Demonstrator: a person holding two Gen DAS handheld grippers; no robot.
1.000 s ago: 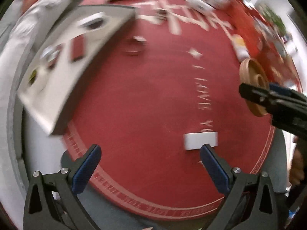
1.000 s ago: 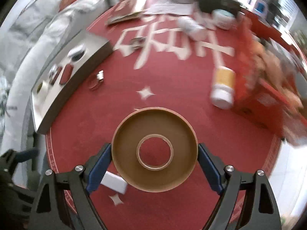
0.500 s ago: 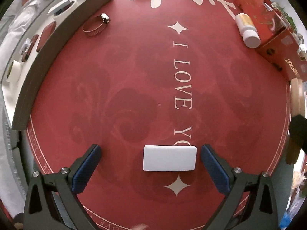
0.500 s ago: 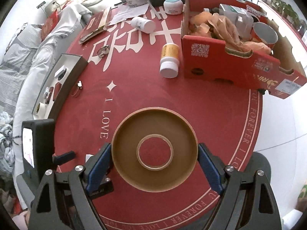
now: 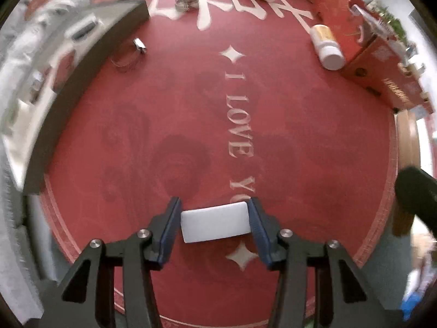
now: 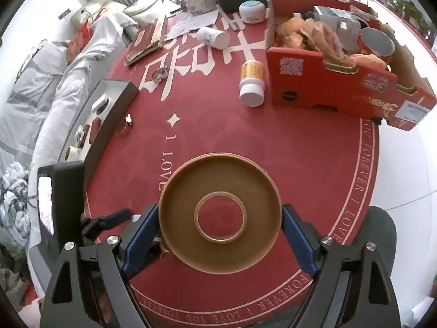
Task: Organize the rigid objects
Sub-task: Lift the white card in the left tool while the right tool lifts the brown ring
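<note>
The left gripper (image 5: 214,225) now sits lower over the red mat (image 5: 191,125) than a second ago, and its jaws have just been closing: from wide apart they now stand with their blue pads against the short ends of the white block (image 5: 215,225), which is tilted slightly. The right gripper (image 6: 220,225) with its tape roll (image 6: 220,191) has shifted, so the red box (image 6: 341,93) now shows fully.
</note>
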